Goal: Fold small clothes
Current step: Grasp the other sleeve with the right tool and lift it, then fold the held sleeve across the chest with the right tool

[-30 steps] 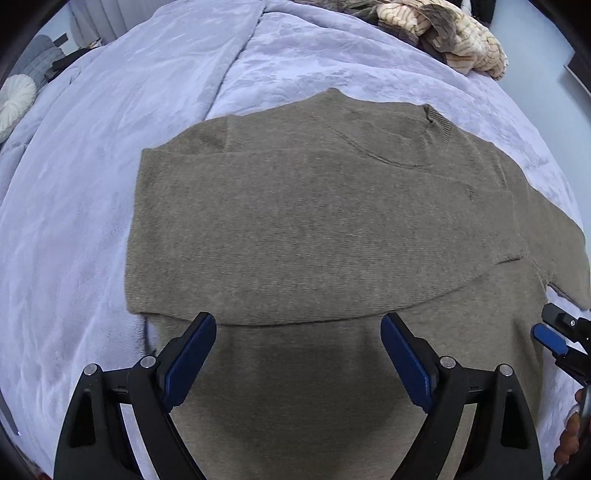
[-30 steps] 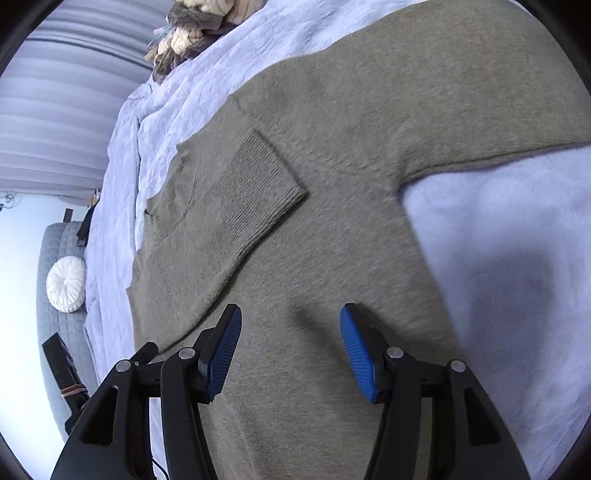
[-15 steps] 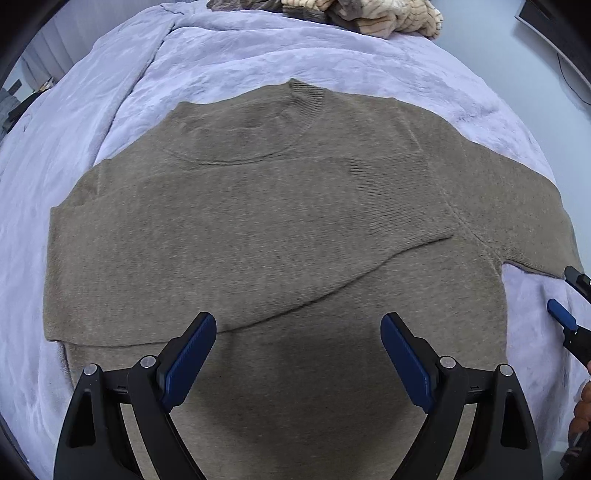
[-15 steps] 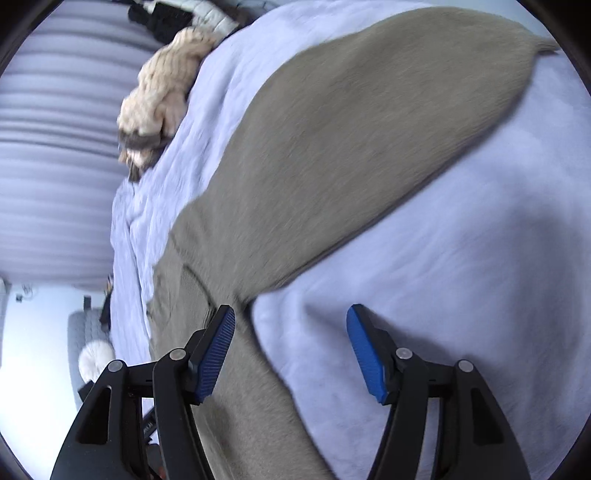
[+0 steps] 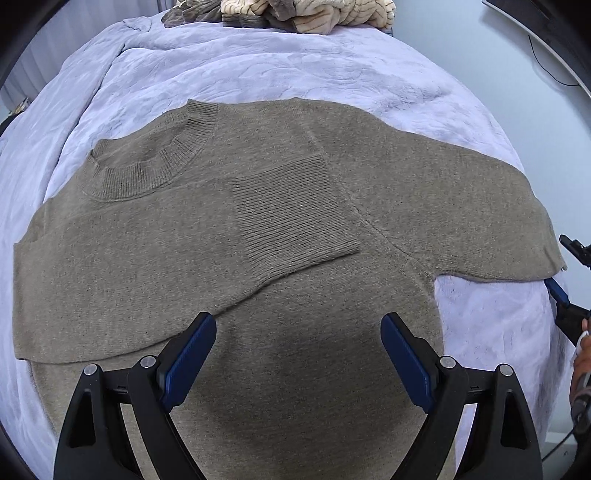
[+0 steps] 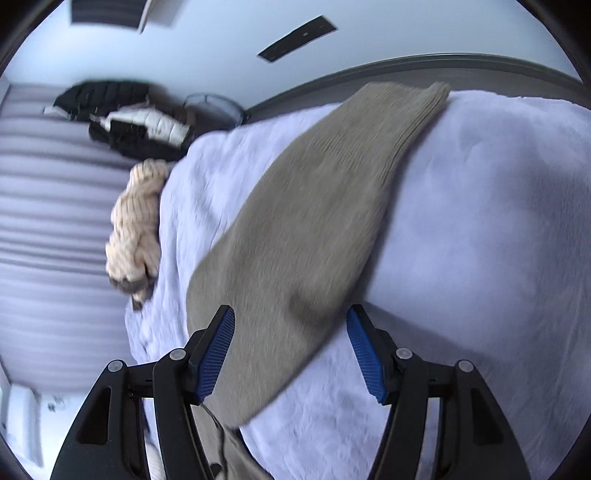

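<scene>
An olive-brown knit sweater (image 5: 258,229) lies flat on a lavender bed cover (image 5: 295,74). Its left sleeve is folded across the chest, with the ribbed cuff (image 5: 291,210) near the middle. Its other sleeve (image 6: 314,229) stretches out straight, its cuff near the bed's far edge. My left gripper (image 5: 299,354) is open and empty above the sweater's lower body. My right gripper (image 6: 291,350) is open, its pads on either side of the outstretched sleeve's near part; it also shows at the right edge of the left wrist view (image 5: 561,273).
A pile of cream and grey knitwear (image 5: 295,14) sits at the far end of the bed, also in the right wrist view (image 6: 136,229). Dark and white clothing (image 6: 125,118) lies beyond it. A grey wall with curtains stands to the left.
My left gripper shifted right along the sweater, bringing the neckline and folded cuff into view. My right gripper swung out from the sweater's body along the outstretched sleeve.
</scene>
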`<state>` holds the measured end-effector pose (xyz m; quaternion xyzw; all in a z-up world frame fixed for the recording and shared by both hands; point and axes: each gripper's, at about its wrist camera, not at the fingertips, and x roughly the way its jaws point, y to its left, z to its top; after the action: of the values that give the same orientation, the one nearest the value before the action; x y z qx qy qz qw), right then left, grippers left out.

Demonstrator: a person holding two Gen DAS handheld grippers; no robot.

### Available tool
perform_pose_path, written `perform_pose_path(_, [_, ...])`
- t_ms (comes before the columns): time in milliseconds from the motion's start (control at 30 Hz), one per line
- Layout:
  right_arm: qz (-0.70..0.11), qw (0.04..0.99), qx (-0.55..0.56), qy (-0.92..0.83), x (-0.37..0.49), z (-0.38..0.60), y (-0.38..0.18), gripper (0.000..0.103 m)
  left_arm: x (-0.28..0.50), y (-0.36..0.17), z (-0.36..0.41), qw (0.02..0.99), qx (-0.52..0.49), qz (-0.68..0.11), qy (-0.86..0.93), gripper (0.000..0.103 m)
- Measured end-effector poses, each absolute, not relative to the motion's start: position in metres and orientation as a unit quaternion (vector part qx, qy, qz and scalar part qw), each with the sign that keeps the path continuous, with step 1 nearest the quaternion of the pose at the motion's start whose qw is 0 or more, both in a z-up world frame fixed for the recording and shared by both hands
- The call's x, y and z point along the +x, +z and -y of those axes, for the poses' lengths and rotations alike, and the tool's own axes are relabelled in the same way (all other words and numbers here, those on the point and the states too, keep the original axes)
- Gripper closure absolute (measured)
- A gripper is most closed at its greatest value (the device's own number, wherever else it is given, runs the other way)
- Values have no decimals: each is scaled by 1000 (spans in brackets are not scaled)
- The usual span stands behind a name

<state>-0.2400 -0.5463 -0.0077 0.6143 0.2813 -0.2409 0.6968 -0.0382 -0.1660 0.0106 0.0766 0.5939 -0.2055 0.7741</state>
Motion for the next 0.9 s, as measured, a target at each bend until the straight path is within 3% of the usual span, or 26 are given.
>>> perform_pose_path(167, [-230, 668, 674, -217, -240, 564, -17, 38, -38, 11, 163, 777, 75, -592, -200, 12])
perform_pose_path(200, [-221, 664, 685, -202, -238, 565, -19, 55, -37, 10, 161, 778, 74, -592, -198, 12])
perform_pose_path(233, [-220, 662, 691, -190, -234, 565, -19, 87, -37, 11, 158, 779, 71, -591, -196, 12])
perform_pose_path(267, [-223, 664, 689, -185, -234, 567, -17, 95, -35, 11, 154, 780, 69, -591, -194, 12])
perform_pose_path(567, [-265, 765, 585, -50, -159, 518, 55, 96, -15, 21, 100, 804, 42, -571, -160, 12])
perform_pose_path(767, [-340, 825, 445, 70, -72, 413, 99, 96, -1, 22, 47, 816, 19, -565, -119, 12])
perform_pose_path(900, [-412, 831, 343, 145, -19, 311, 92, 96, 7, 18, 2, 823, -1, -562, -86, 12])
